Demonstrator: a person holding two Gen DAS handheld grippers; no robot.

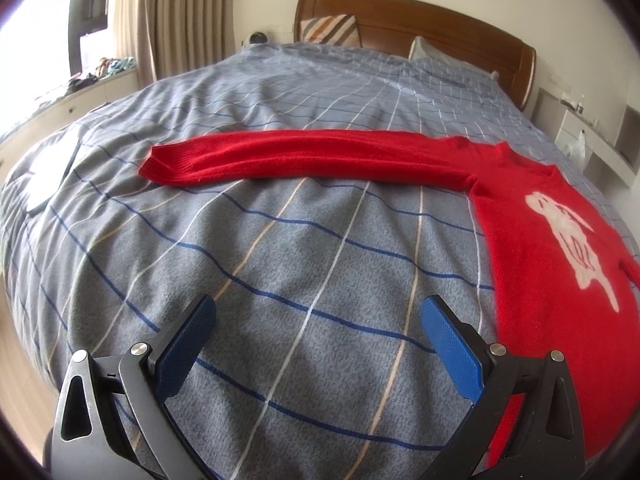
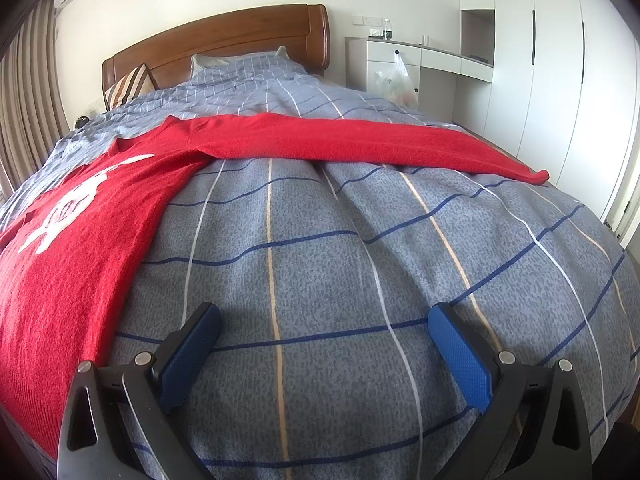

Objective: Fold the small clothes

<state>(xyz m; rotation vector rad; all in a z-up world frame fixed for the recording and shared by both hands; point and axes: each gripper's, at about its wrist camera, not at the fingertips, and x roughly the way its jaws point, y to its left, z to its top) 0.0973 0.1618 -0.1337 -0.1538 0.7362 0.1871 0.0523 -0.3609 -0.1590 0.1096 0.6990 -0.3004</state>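
Two grippers, left gripper [image 1: 318,314] and right gripper [image 2: 324,320], hung spread wide and empty on either side of the red sweater [image 1: 552,248], which lay flat on the checked duvet [image 1: 280,240]. Best to pinch each sleeve cuff [image 1: 160,164] squarely, then fold inward over the sweater.

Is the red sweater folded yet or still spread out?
Spread out. The red sweater lies flat on the bed, its sleeves stretched straight out to both sides, with no fold visible.
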